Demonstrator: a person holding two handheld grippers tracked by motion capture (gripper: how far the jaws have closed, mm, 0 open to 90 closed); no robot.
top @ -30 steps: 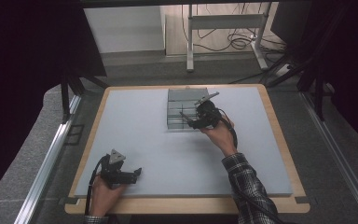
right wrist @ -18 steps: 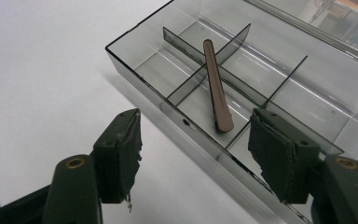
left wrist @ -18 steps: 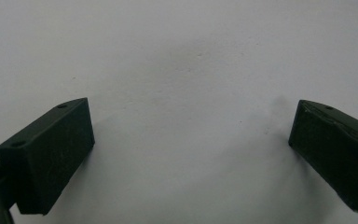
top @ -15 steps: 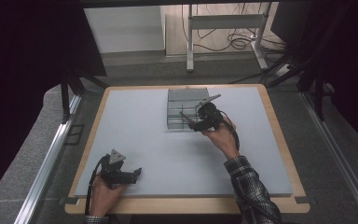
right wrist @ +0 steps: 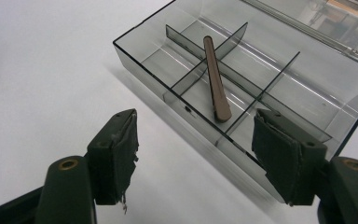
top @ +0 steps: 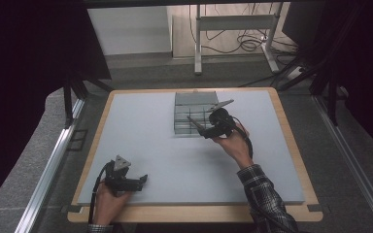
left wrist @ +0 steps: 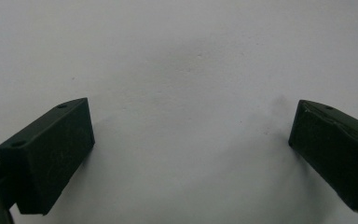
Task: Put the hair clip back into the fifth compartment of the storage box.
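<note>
A clear smoky plastic organizer box (right wrist: pixel 261 88) with dividers sits at the far middle of the table (top: pixel 194 119). A brown stick (right wrist: pixel 215 79) lies slanted across its dividers. My right gripper (right wrist: pixel 196 140) hovers open just before the box's near wall, with nothing between its jaws; in the high view it (top: pixel 201 127) is at the box's near right corner. My left gripper (top: pixel 138 180) rests low near the table's front left, open over bare white surface, its jaws wide apart (left wrist: pixel 191 149).
The white table top (top: pixel 175 160) has a wooden rim (top: pixel 194 213). The box's open lid (right wrist: pixel 335 28) stands behind the compartments. Dark frame bars and a desk with cables stand beyond the far edge.
The right gripper has drawn back slightly from the box toward the near side. The left gripper has hardly moved.
</note>
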